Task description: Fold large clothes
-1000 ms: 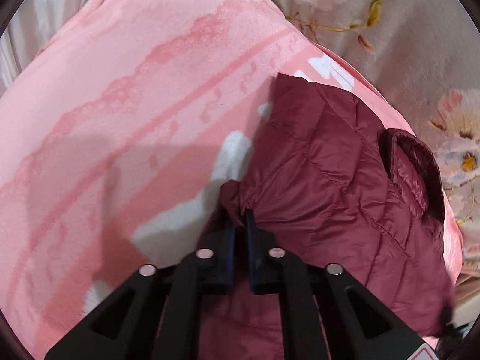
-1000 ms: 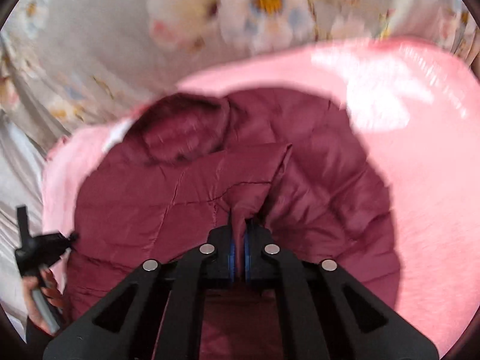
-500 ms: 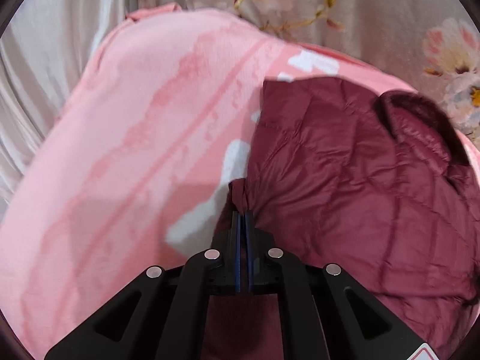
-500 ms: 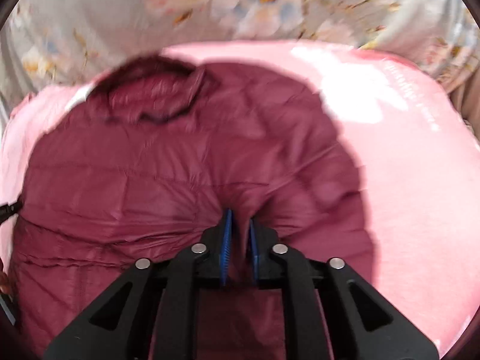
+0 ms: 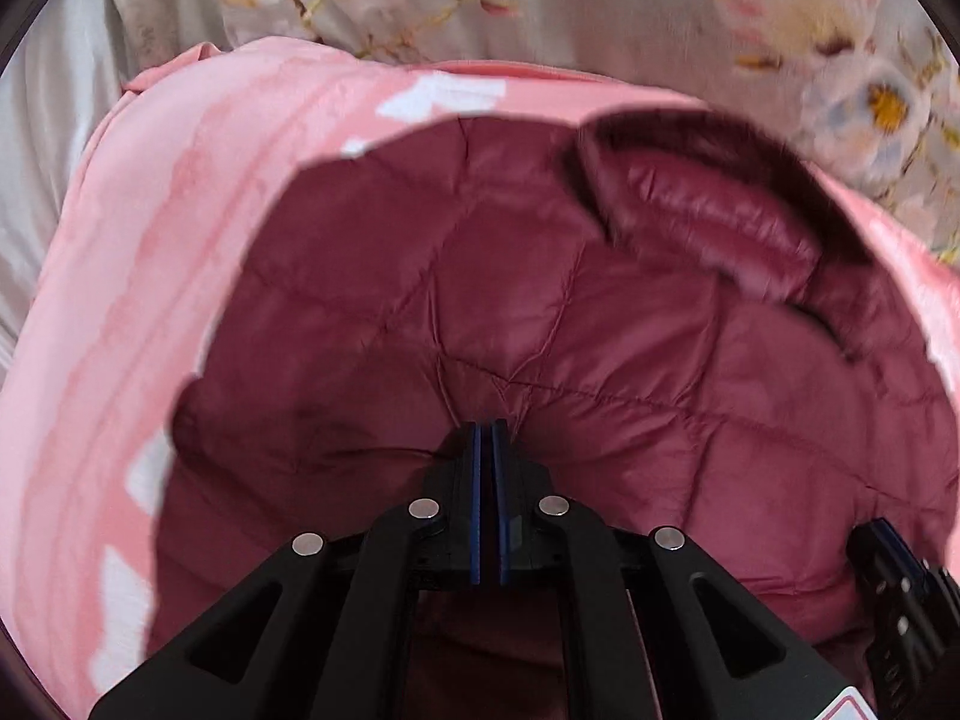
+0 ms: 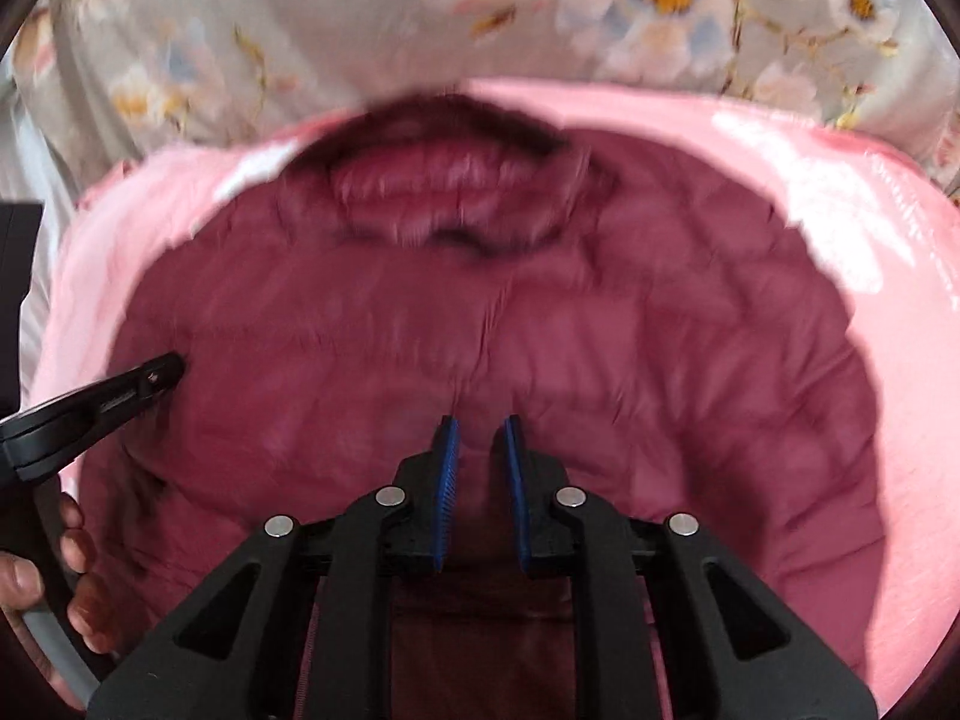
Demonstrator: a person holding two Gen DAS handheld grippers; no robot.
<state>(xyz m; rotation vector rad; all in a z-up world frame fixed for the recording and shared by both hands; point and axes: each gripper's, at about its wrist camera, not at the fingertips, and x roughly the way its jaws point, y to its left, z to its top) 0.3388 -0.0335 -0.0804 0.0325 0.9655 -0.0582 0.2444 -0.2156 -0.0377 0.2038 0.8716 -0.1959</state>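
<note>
A dark red quilted puffer jacket (image 5: 540, 312) lies spread on a pink blanket (image 5: 150, 276), its collar (image 5: 708, 210) at the far side. It also shows in the right wrist view (image 6: 372, 336), blurred, with its collar (image 6: 444, 204). My left gripper (image 5: 487, 427) is shut, pinching a fold of the jacket. My right gripper (image 6: 481, 425) is open a little, its blue pads either side of a bump of jacket fabric. The left gripper's fingers (image 6: 150, 378) show at the left of the right wrist view. The right gripper (image 5: 900, 576) shows at the lower right of the left wrist view.
A grey floral bedsheet (image 6: 300, 30) lies beyond the pink blanket (image 6: 840, 252). White fabric (image 5: 42, 120) is at the far left. A hand (image 6: 54, 576) holds the left gripper's handle.
Both grippers have carried the jacket's edges inward over its middle. The right gripper's jaws have parted. The left gripper stays shut on the fabric.
</note>
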